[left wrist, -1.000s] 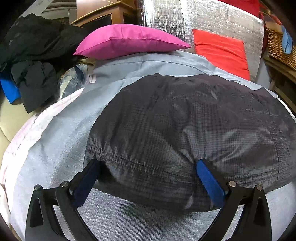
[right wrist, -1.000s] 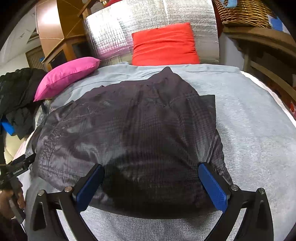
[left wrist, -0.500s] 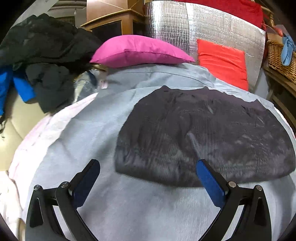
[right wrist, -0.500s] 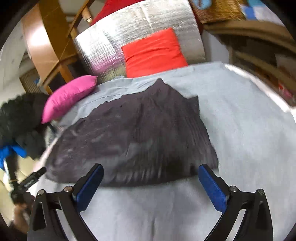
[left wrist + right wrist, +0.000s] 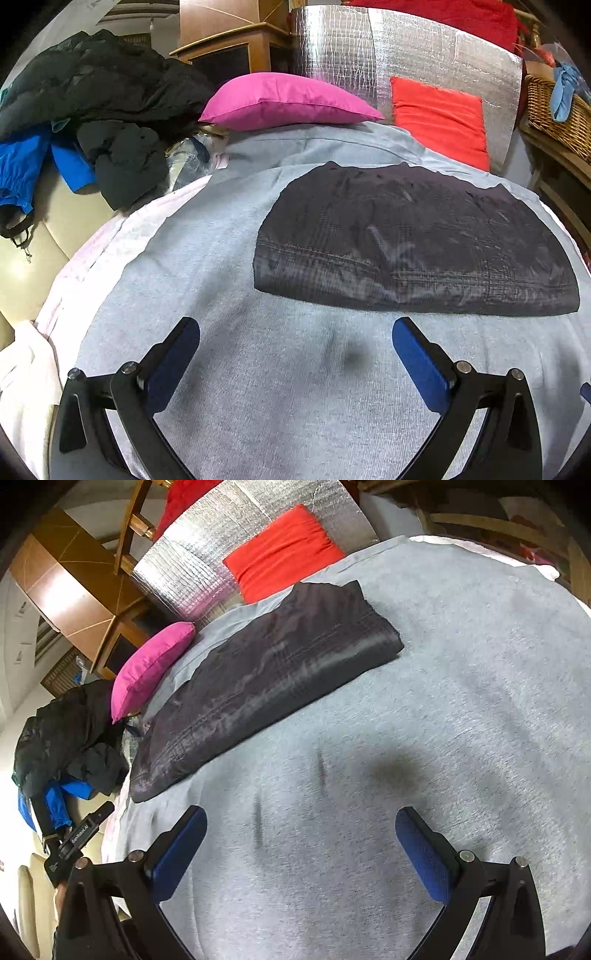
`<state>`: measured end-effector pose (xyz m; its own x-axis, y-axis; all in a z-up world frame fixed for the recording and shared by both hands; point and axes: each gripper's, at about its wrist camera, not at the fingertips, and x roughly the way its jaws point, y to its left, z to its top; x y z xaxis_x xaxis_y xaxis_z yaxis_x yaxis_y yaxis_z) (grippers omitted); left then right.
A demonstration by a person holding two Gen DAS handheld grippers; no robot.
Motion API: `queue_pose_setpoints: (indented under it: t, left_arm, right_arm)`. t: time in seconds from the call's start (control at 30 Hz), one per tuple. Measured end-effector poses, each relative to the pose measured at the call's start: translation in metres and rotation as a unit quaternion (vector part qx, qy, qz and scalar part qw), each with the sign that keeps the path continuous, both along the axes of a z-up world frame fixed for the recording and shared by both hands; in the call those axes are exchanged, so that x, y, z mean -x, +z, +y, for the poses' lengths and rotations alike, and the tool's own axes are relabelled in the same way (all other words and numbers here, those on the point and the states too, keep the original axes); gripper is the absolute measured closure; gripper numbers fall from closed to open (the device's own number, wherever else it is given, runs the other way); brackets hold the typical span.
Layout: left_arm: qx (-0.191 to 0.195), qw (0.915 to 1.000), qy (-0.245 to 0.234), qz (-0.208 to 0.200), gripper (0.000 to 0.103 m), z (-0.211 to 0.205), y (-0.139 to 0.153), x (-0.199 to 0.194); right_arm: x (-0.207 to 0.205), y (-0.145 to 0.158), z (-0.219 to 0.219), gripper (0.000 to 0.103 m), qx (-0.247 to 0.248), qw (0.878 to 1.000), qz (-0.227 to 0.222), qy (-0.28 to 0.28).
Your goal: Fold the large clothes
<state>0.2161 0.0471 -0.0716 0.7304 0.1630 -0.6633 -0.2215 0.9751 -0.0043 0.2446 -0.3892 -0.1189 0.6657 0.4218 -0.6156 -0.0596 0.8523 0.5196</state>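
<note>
A dark grey folded garment lies flat on the grey bed sheet; it also shows in the right wrist view. My left gripper is open and empty, held above bare sheet short of the garment's near edge. My right gripper is open and empty, tilted, above bare sheet and well back from the garment. Part of the left gripper's handle shows at the left edge of the right wrist view.
A pink pillow and a red cushion lie at the bed's head against a silver foil panel. A pile of black and blue clothes sits left of the bed. A wicker basket stands on a right shelf.
Both grippers have pulled back and up from the garment's near edge, where their open fingers straddled it. The garment now lies farther away. The right gripper has tilted.
</note>
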Motion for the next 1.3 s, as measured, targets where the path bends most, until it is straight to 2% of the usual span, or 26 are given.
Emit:
queue_pose_setpoints:
  t: [0.13,0.27,0.53,0.67,0.83,0.97,1.13,1.3]
  left_arm:
    - [0.007,1.0,0.004,0.002,0.0,0.004,-0.002,-0.002]
    - [0.031,0.9995,0.004,0.01,0.0,0.016,-0.008,-0.01]
    - [0.092,0.9957,0.013,0.01,0.0,0.071,-0.009,-0.046]
    - [0.098,0.9943,0.04,0.01,0.0,0.086,-0.006,-0.057]
    - [0.076,0.9969,0.017,0.001,0.0,0.066,0.002,-0.069]
    - [0.061,0.9981,-0.007,-0.003,0.0,0.055,0.011,-0.1]
    - [0.026,0.9983,-0.051,-0.009,0.0,0.054,0.022,-0.164]
    - [0.045,0.9895,-0.128,0.051,0.0,0.054,0.013,-0.248]
  right_arm:
    - [-0.002,0.002,0.002,0.0,-0.008,1.0,0.001,0.0]
    - [-0.009,0.005,-0.002,0.0,-0.009,1.0,0.001,0.0]
    - [-0.045,0.026,-0.03,0.0,0.007,1.0,-0.006,-0.015]
    - [-0.077,0.041,-0.049,0.0,0.012,0.999,-0.011,-0.041]
    - [-0.107,0.064,-0.036,0.0,0.026,0.999,-0.031,-0.026]
    - [-0.142,0.089,-0.01,0.0,0.089,0.994,-0.059,-0.013]
    - [-0.22,0.105,0.005,0.0,0.157,0.986,-0.05,0.007]
    - [-0.294,0.093,0.008,0.0,0.199,0.98,-0.008,0.029]
